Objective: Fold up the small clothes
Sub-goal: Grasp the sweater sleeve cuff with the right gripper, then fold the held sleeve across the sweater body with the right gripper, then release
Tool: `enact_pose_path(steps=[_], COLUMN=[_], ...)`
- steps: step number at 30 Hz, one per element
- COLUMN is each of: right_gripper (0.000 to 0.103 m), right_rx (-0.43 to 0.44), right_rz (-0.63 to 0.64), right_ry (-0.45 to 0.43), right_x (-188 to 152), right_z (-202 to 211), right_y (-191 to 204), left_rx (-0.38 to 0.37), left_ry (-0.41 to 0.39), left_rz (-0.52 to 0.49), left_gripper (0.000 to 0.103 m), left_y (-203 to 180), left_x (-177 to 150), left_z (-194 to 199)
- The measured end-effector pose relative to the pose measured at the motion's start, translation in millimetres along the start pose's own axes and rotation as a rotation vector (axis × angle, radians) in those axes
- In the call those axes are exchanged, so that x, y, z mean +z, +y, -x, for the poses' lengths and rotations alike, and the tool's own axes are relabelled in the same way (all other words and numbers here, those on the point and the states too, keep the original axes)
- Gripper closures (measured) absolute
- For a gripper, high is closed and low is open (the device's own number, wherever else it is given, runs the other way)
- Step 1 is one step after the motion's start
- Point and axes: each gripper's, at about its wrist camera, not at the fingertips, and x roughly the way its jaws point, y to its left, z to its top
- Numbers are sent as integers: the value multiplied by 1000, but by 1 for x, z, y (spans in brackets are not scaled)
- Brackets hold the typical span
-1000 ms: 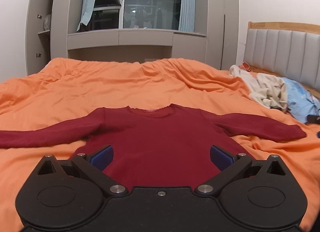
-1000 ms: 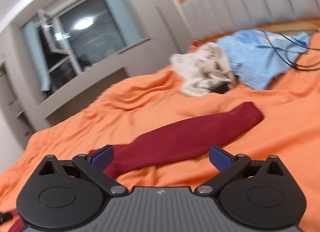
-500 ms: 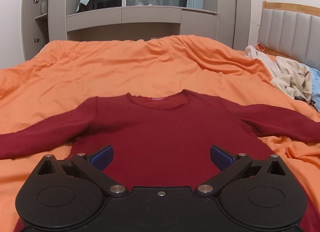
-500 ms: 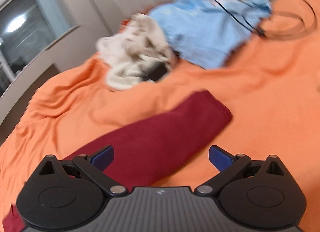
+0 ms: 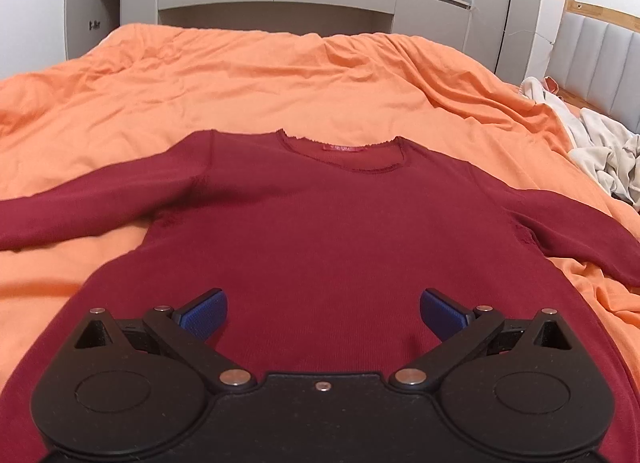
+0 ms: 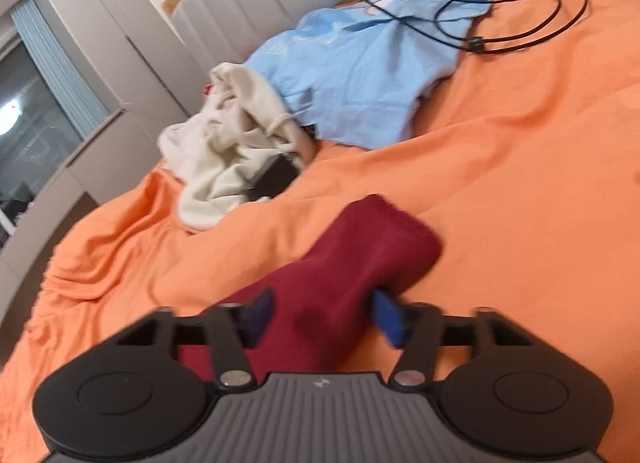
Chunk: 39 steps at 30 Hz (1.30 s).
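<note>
right now the red top (image 5: 320, 231) is lying face up and spread flat on the orange duvet (image 5: 280, 75), neck away from the left camera, both sleeves reaching out to the sides. the left gripper (image 5: 323, 313) is hanging over the lower body of the top with its jaws wide apart and nothing between them. the right gripper (image 6: 324, 317) is closing its jaws around the right sleeve (image 6: 360, 259) a little back from the cuff; the cloth is sitting between the blue pads (image 6: 390, 321), though the view is blurred and whether they are pressing on it yet is hard to say.

several things are looking risky. the sleeve is bunching thickly between the pads, so the grip may be catching only the top layer and the sleeve could be sliding out mid-fold. the pads are riding low against the duvet, so they may be pinching the duvet with the sleeve and dragging it up, which would be rumpling the body of the top. with the left gripper not pinning anything, a pull on the sleeve is likely to be tugging the whole top sideways and spoiling its flat lay. a cream garment (image 6: 224, 151), a blue garment (image 6: 352, 75) and a black cable (image 6: 520, 23) are lying beyond the cuff, apart from it, so a wide swing that way could be snagging them.
</note>
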Motion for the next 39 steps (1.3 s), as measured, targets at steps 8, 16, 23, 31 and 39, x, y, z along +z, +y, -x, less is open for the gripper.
enact_pose_path(steps=[8,16,23,31,39], right_gripper=[99,99,99,99,101], right_rx=[-30,180,421,624,717], right_rz=[218,678,914,1117,1439], right_ry=[-104,-281,-301,-228,-87], right_x=[1,-30,-95,-200,-319], right_z=[20,73,112,133,148], right_y=[36,164,274,343,355], left_rx=[5,56,76,131,134], left_ry=[4,-77,-131,-185,-209], left_rz=[50,65,149,272,380], left_gripper=[1,1,1,1,1], left_y=[7,21,46,81,108], left_x=[4,24,40,49,55], left_z=[-1,10,24,36,44])
